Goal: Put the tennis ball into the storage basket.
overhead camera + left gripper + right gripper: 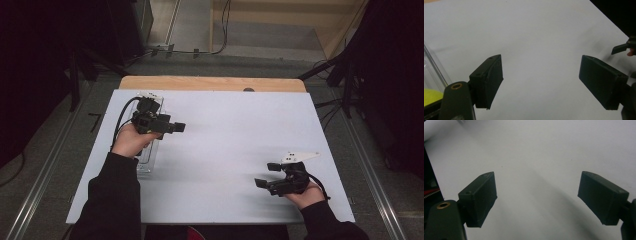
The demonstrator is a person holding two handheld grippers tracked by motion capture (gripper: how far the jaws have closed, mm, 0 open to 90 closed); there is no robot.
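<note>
2 claws hover gaping and empty over the white bench (225, 150), left claw (172, 127) beside a clear container (147, 162), right claw (265, 175) near, likely awaiting work.

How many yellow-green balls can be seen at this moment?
1. A yellow-green ball shows at the lower left edge of the left gripper view, inside the clear container at the table's left side. More may sit hidden behind the left claw and hand.
</note>
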